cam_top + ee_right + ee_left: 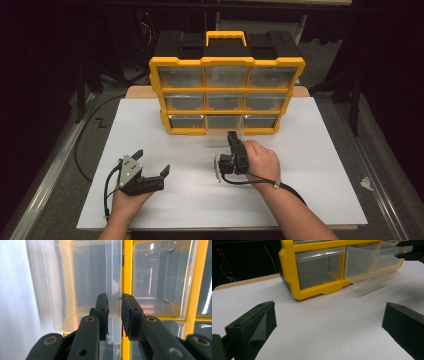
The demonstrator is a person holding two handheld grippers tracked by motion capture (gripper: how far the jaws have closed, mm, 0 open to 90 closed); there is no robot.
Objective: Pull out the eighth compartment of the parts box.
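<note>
We pinch the lip of the clear drawer (113, 315) in the right hand-held gripper (114, 315), seemingly to slide it from the organizer's (226, 95) bottom row; the left hand-held gripper (152, 161) rests spread on the surface (320, 165), out of the way.

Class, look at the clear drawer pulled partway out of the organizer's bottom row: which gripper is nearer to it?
Right. The right gripper is shut on the clear drawer at its front lip; the left gripper rests open on the white table, well short of it.
</note>
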